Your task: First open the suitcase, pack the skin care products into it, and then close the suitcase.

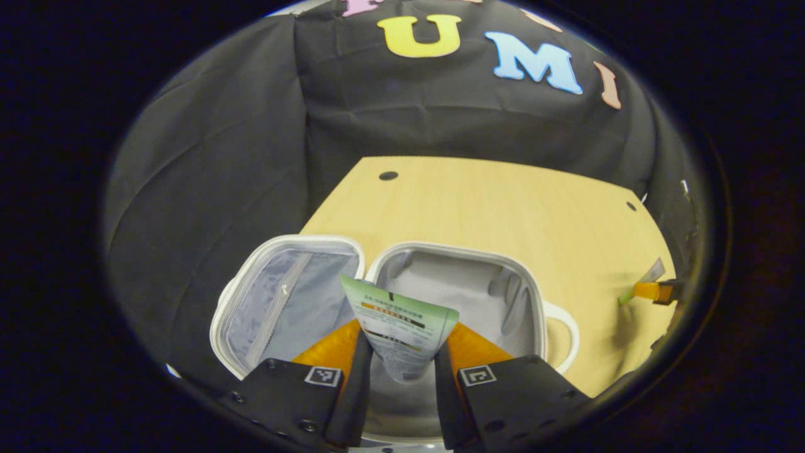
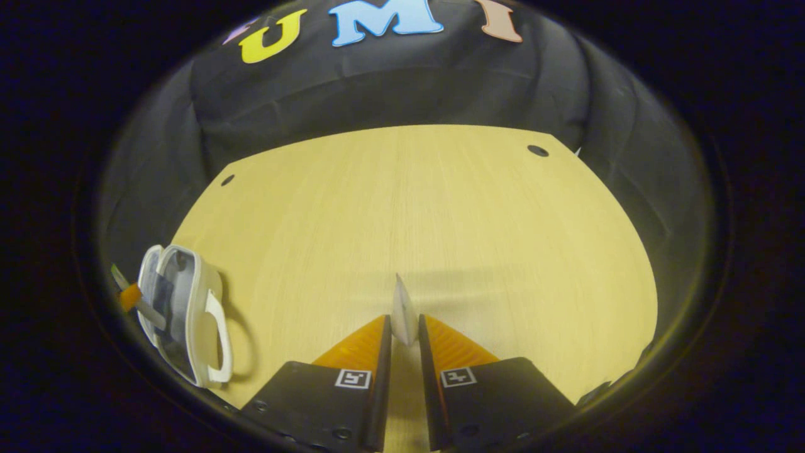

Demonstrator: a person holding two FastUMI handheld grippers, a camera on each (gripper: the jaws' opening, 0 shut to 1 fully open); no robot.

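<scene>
White and soft-sided, the suitcase (image 1: 390, 296) lies open on the wooden bench (image 1: 503, 207), its two halves spread side by side, a mesh zip pocket in the left half and a carry handle on the right edge. In the left gripper view, the left claw (image 1: 402, 352) is closed on a green-and-white sachet (image 1: 399, 330) of skin care product, both fingers pressing its lower part, and holds it just above the right half of the case. In the right gripper view, the right claw (image 2: 404, 333) pinches a second thin, pale sachet (image 2: 403, 311), seen edge-on, over bare bench well to the right of the suitcase (image 2: 182, 314).

Both packets look light, flat and flexible, with slick foil faces, so they would likely bend or slide if held loosely; a firm pinch across the flat faces near one end, as now, seems the safest hold. The lined compartment appears roomy enough for the sachet to be let go low inside it. Closing the case would probably mean folding the soft lid over by its rim.
</scene>
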